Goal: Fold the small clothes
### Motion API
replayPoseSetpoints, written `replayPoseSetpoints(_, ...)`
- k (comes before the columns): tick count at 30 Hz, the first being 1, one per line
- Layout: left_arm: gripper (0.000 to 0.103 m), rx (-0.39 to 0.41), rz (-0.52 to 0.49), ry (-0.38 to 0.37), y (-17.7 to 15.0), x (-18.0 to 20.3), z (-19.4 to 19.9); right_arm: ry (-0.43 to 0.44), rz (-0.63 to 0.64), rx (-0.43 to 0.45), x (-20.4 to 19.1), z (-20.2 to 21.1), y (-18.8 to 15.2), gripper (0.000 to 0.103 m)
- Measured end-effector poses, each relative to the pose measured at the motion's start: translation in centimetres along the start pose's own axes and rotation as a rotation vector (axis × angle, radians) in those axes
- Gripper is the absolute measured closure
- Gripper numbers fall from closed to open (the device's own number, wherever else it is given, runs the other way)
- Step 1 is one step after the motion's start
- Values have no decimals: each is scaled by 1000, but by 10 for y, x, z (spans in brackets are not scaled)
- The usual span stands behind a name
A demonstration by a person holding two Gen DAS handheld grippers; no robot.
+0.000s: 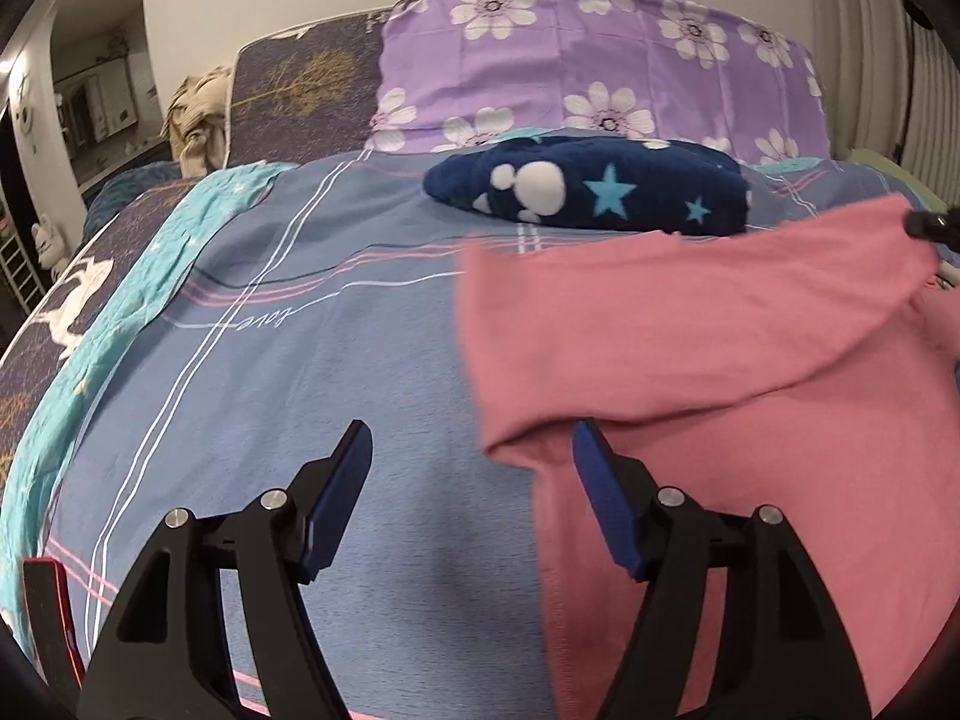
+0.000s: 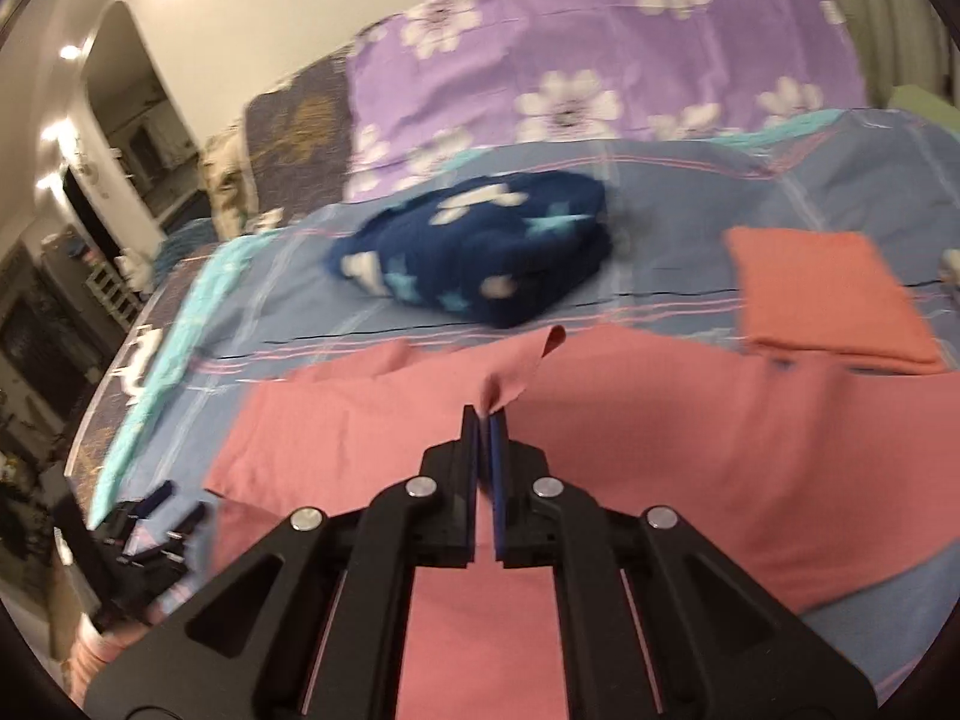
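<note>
I am looking at a bed (image 1: 336, 360) that is wearing a blue-grey sheet with thin white and pink stripes. A pink garment (image 1: 690, 360) is lying on its right half, partly doubled over itself. Behind it a folded navy fleece (image 1: 600, 192) with white paw prints and light blue stars is sitting near the head end. Beside the pink garment, to the right, 1 folded orange-pink piece (image 2: 828, 294) is resting flat on the sheet. A turquoise cloth (image 1: 150, 276) is trailing along the left edge. At the head a purple flowered pillow (image 1: 600, 72) is leaning upright.
</note>
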State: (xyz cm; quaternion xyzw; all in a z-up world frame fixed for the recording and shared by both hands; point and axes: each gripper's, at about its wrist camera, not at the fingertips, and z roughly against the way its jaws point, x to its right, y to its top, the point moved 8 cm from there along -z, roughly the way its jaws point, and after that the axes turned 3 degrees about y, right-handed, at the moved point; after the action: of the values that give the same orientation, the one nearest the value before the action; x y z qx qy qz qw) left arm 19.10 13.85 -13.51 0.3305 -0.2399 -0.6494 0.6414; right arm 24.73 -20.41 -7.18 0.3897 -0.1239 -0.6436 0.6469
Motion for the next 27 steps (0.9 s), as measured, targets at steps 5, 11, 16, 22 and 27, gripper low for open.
replayPoseSetpoints(5,33,-54,27,-11,-9,-3,-13,-69,-126,-63,54,-18,-24,99)
replayPoseSetpoints(11,33,-66,1,8,-11,1,-20,13,-173,-25,57,-5,-21,99)
replayPoseSetpoints(16,33,-78,-14,96,-13,-7,-29,-186,-138,-60,78,-6,-29,96)
replayPoseSetpoints(22,34,-78,48,127,-14,-27,-19,-256,-269,-57,118,8,-55,82)
replayPoseSetpoints(27,67,16,124,-22,17,-8,10,-57,-205,-18,80,21,-55,82)
